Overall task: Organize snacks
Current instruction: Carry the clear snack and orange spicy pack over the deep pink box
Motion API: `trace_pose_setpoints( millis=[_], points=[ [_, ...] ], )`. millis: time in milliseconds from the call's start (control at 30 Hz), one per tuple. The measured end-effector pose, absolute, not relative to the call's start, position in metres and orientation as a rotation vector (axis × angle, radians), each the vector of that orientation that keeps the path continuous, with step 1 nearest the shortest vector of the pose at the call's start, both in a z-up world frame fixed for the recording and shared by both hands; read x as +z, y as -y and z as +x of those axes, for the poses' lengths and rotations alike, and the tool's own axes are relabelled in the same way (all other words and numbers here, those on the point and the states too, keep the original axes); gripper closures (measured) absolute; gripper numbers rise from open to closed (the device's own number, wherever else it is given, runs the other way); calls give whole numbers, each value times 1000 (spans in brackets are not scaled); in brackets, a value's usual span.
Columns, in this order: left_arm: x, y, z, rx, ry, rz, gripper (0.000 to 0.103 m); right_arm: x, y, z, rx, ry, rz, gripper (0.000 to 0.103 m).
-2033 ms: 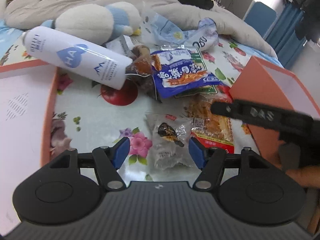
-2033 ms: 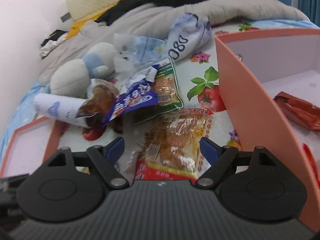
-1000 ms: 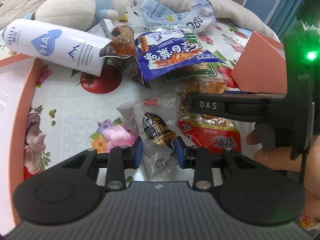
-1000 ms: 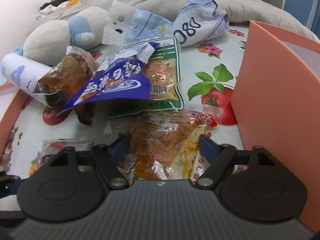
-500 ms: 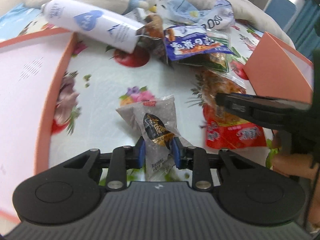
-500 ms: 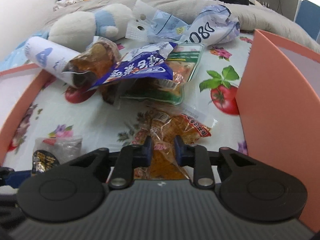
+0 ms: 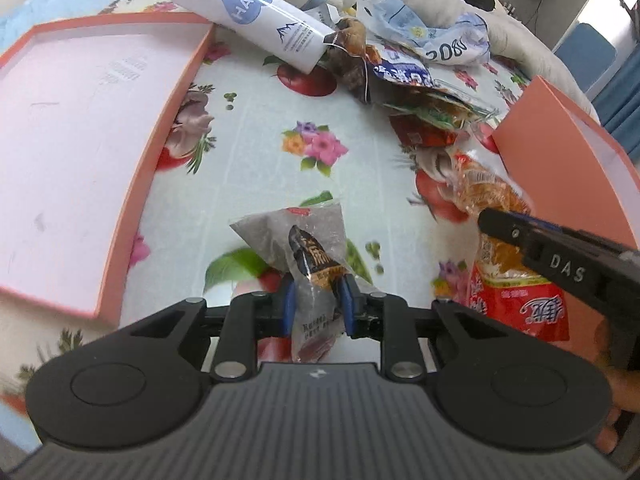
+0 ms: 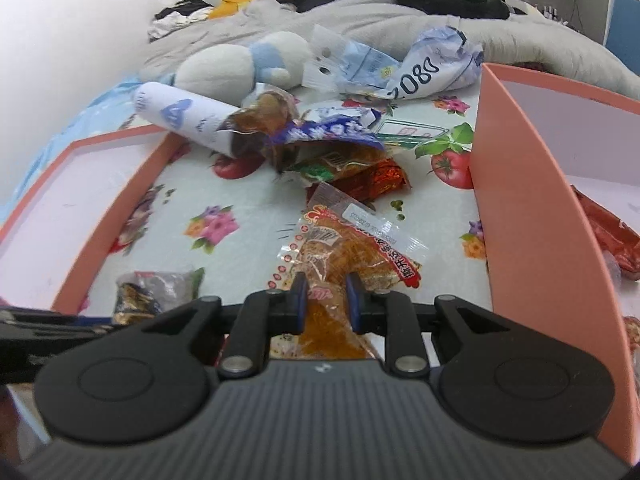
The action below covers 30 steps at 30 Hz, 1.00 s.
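My left gripper (image 7: 316, 300) is shut on a small clear snack pack with a dark label (image 7: 308, 248) and holds it above the flowered cloth. It also shows at lower left in the right wrist view (image 8: 154, 294). My right gripper (image 8: 326, 302) is shut on a clear and red pack of orange snack (image 8: 346, 248), lifted off the cloth; it shows at right in the left wrist view (image 7: 504, 248). A pile of other snack packs (image 8: 336, 152) lies further back. An orange box (image 8: 520, 184) stands at right, holding a red packet (image 8: 608, 232).
A flat orange lid (image 7: 80, 132) lies at left. A white bottle (image 7: 256, 16) and a plush toy (image 8: 240, 60) lie behind the snack pile, with crumpled blue bags (image 8: 400, 68) and a grey blanket (image 8: 400, 16) beyond.
Both grippers closed on their packs and lifted them off the cloth. A red foil packet under the pile has come into view.
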State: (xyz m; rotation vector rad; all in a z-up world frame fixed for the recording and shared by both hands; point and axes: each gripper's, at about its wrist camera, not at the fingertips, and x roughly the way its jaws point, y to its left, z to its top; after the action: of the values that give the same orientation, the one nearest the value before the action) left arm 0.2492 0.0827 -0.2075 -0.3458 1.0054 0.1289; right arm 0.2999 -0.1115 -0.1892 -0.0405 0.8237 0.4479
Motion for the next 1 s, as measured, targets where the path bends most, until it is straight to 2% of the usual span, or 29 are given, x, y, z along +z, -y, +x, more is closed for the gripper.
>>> trace_pose_setpoints(
  millis=[467,1000],
  points=[
    [-175,-86,215,170,-966,-406,77,-143,125,250,489,-718,-16,80],
    [-83,-71,214,105,-816,-418,77,-89,147,244,501,-647,0,80]
  ],
)
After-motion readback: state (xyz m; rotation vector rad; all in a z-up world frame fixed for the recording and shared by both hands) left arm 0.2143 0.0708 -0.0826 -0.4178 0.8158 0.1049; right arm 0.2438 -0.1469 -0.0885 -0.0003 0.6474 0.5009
